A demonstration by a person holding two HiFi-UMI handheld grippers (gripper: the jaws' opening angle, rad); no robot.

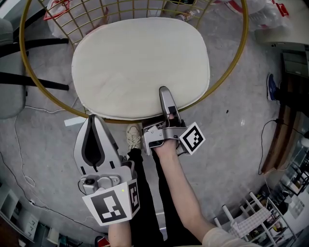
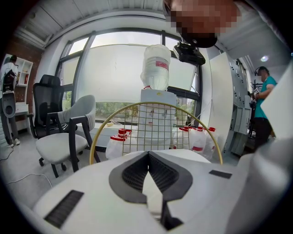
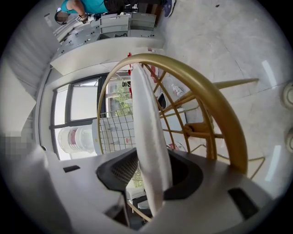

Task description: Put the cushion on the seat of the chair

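Grey concrete floor (image 1: 231, 144) underfoot. Nearest, the left gripper (image 1: 94, 118) hangs short of the chair, jaws pinched together on nothing. Just beyond, the right gripper (image 1: 165, 94) has its jaws spread wide, either side of the near edge of the cushion (image 1: 140, 62), not squeezing it. The cushion lies flat on the seat inside the gold rim (image 1: 227, 79), long axis running left to right. Farther off: the wire back (image 1: 120, 9), a water dispenser (image 2: 155, 91), and big windows (image 2: 114, 73).

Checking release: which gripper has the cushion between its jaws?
The right gripper: its open jaws straddle the cushion's near edge. The left gripper is shut and empty.
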